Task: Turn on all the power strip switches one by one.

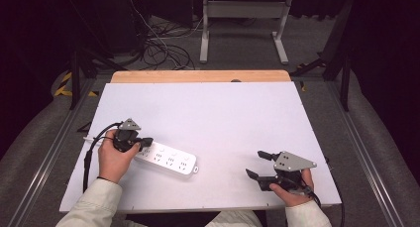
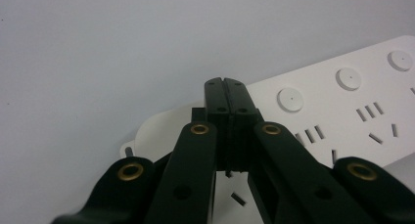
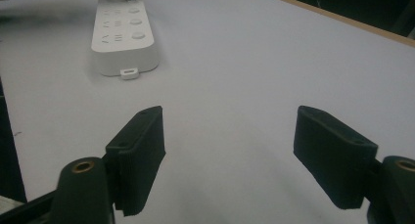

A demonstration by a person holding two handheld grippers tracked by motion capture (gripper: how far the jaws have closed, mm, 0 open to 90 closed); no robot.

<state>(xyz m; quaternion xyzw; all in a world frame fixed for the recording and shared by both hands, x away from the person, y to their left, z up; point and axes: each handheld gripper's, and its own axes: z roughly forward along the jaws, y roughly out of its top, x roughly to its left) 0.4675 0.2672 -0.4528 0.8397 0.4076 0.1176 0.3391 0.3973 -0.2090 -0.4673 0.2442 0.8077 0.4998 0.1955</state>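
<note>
- White power strip (image 1: 167, 159): lower left of the high view, lying flat and slanted on the table (image 1: 208, 113), near the table's left edge.
- Left gripper (image 1: 143, 142): jaws pressed together with nothing between them, tips over the strip's left end.
- Right gripper (image 1: 258, 163): lower right, jaws spread wide, near the front edge.
- Table centre and upper half: bare, open surface.

Left hand-held gripper (image 2: 226, 94) jaws together; right hand-held gripper (image 3: 230, 160) jaws spread wide.
</note>
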